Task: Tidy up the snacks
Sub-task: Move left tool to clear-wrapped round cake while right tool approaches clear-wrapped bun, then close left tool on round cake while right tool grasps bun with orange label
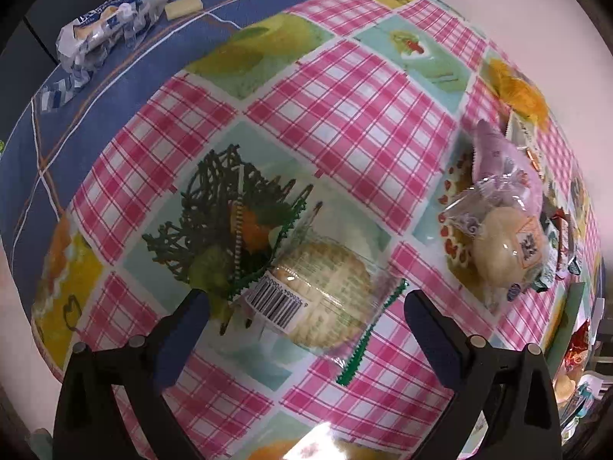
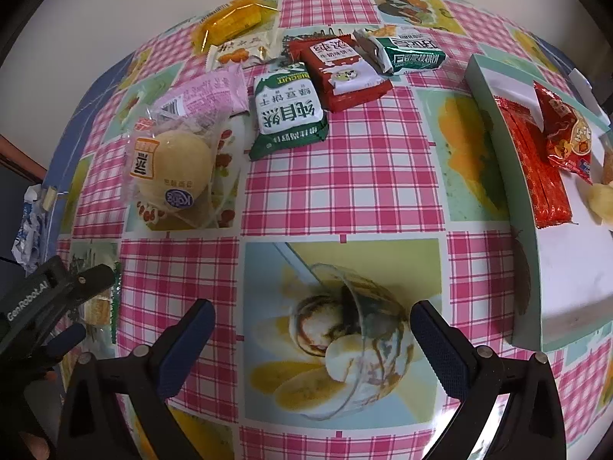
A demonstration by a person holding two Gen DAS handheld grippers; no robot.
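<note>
The left gripper (image 1: 306, 306) stands with its jaws spread wide on either side of a round pale bun in a clear, green-edged crinkly wrapper (image 1: 318, 295), which lies flat on the glossy pink-checked tablecloth (image 1: 345, 122) at lower centre of the left wrist view; whether the blue pads touch the wrapper cannot be told. Upward from it runs a broad bare stretch of cloth, ending at the blue cloth border and a crumpled blue-and-white plastic packet (image 1: 107, 19) at upper left. The right gripper (image 2: 310, 341) also gapes wide, holding nothing, over a printed ice-cream picture at lower centre of its view. Bare checked cloth separates it from the cluster above: a smooth domed bun in clear film (image 2: 172, 168), a green-and-white biscuit packet (image 2: 287, 111), a red foil packet (image 2: 341, 73). At right, a shallow mint-rimmed rectangular tray (image 2: 494, 122) holds flat orange-red wrappers (image 2: 536, 165).
</note>
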